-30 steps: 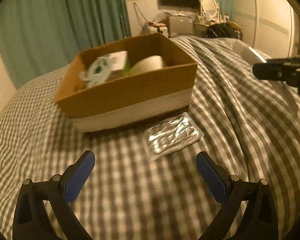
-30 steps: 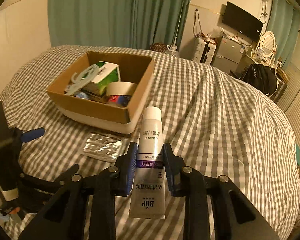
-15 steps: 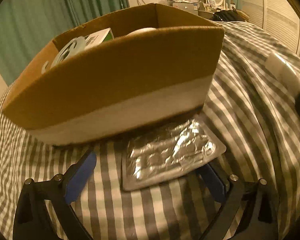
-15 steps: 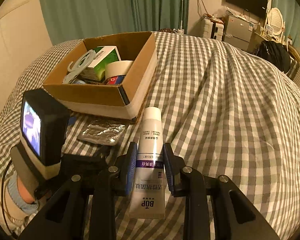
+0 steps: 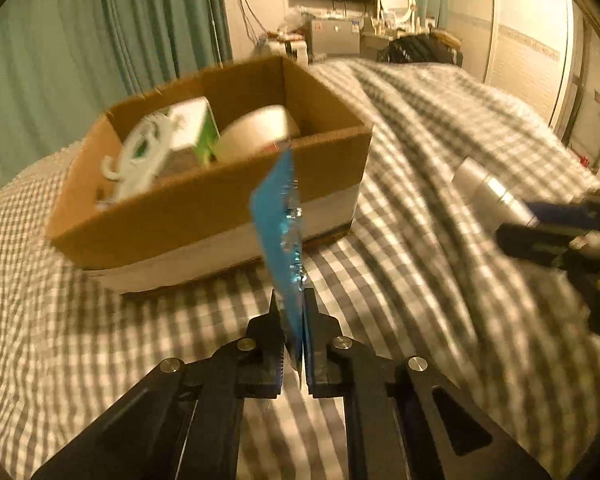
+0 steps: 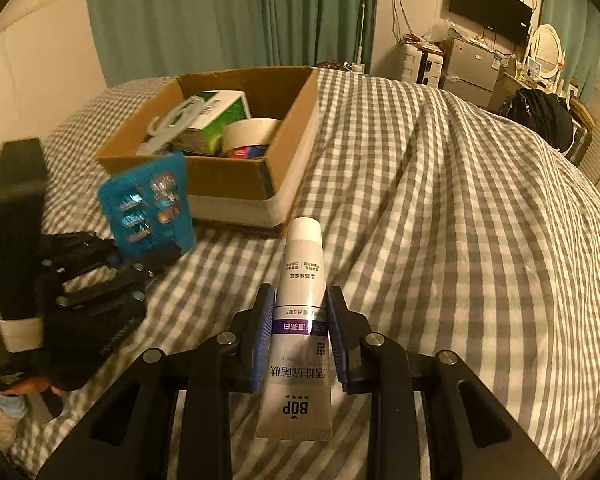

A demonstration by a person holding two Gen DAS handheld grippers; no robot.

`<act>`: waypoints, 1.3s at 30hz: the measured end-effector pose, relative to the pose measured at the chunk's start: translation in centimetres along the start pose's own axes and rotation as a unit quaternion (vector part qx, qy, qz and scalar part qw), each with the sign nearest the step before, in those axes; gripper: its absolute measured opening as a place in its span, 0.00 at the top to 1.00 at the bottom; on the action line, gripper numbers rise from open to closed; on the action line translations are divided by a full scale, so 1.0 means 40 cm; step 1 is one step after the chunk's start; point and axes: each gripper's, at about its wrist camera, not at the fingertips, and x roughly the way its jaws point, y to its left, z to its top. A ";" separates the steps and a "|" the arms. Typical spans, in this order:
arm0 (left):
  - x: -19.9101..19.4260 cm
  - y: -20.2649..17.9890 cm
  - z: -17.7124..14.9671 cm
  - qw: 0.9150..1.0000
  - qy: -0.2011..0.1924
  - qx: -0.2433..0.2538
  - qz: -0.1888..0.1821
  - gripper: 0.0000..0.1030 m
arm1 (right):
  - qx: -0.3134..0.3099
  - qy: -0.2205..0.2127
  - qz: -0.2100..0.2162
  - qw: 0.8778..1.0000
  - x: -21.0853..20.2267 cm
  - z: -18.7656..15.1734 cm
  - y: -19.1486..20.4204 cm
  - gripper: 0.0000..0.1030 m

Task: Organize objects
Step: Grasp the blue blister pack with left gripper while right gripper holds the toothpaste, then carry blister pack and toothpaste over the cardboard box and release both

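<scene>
Now that the left gripper (image 5: 295, 322) has lifted the blister pack (image 5: 284, 224) off the bed (image 6: 440, 200), fingers pinching its edge, it hangs before the cardboard box (image 6: 236, 176), ready to drop in, while the right gripper (image 6: 300, 340) still clamps the tube (image 6: 300, 320).

The bed cover (image 6: 440, 200) is showing a grey-and-white check pattern. The cardboard box (image 6: 236, 176) is showing brown walls with a white band along its base. The blister pack (image 6: 150, 206) is showing a blue face with silver foil cells. The tube (image 6: 300, 320) is showing a white body with a purple band and dark lettering. The right tongs (image 6: 300, 344) are showing black arms with blue pads (image 6: 262, 332). The left tongs (image 5: 294, 316) are showing black. The curtains (image 6: 220, 12) are showing green.
</scene>
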 end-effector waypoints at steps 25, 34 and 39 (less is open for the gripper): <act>-0.284 0.292 0.291 0.991 -0.110 -0.067 0.033 0.93 | -0.050 -0.157 0.039 0.986 -0.168 0.382 0.144 0.75; -0.088 0.321 0.341 0.996 -0.070 -0.061 0.017 0.93 | -0.031 -0.121 0.045 0.991 0.049 0.510 0.148 0.75; 0.039 0.312 0.316 0.998 -0.028 -0.058 0.001 0.93 | -0.033 -0.063 0.035 0.997 0.216 0.509 0.138 0.75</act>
